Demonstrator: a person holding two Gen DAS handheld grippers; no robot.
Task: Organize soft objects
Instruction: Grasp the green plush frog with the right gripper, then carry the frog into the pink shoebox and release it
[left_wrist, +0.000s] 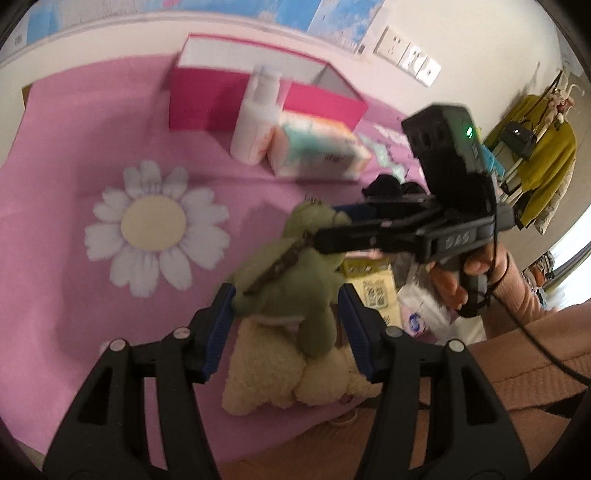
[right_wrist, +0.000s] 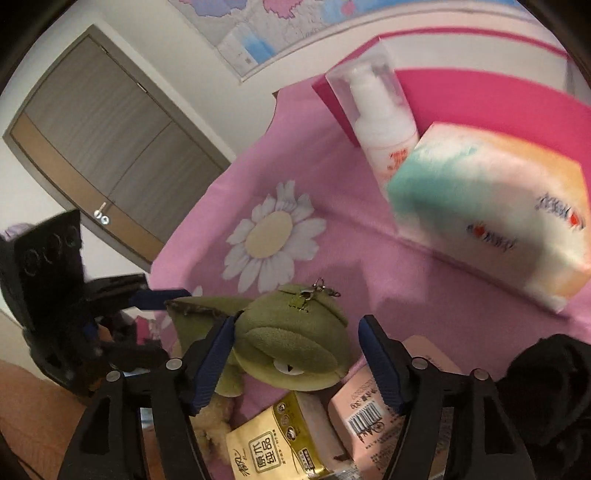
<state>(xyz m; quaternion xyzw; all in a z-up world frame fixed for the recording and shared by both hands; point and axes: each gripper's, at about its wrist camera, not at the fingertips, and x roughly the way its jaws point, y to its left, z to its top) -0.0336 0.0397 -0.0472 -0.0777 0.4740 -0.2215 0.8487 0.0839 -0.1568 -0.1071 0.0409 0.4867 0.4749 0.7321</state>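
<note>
The green plush toy (left_wrist: 291, 280) lies on a cream plush (left_wrist: 280, 373) at the near edge of the pink flowered cloth (left_wrist: 74, 229), between the spread pads of the left tool (left_wrist: 288, 325) — the left pad seems to brush it, though blur makes that uncertain. The right tool (right_wrist: 295, 354) also stands apart around the toy's head, its right pad clear of the plush. At 12 o'clock a blurred white bottle (left_wrist: 255, 118) and tissue pack (left_wrist: 317, 151) hide part of the pink box (left_wrist: 207, 99), and small packets (right_wrist: 280, 443) are cut off at 6 o'clock.
</note>
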